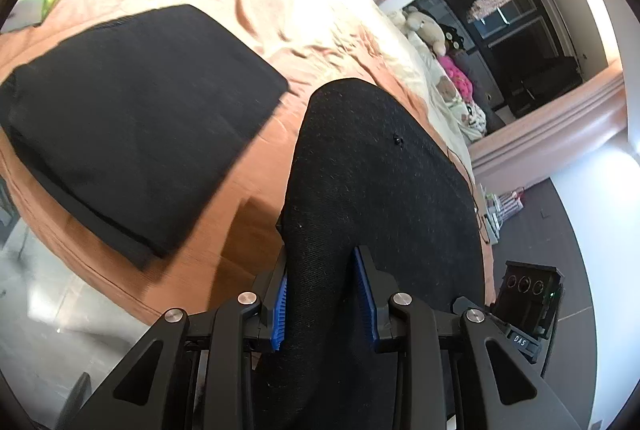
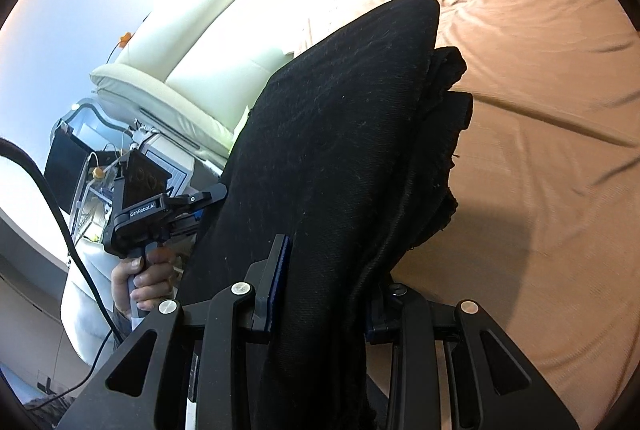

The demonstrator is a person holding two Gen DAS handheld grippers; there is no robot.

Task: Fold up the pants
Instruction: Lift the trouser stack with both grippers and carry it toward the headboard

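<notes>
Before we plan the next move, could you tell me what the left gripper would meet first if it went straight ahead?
The left gripper is shut on the black pants; beyond that fabric, probably the bed, though depth is unclear.

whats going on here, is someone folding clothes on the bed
Yes. A person holds a two-finger gripper in each hand, and both are clamped on the same black pants, lifted above a bed with an orange-brown sheet. The left gripper pinches one part of the fabric, the right gripper a thicker bunch of layers. A second black garment already lies folded flat on the sheet. The held pants are not yet laid down.
</notes>
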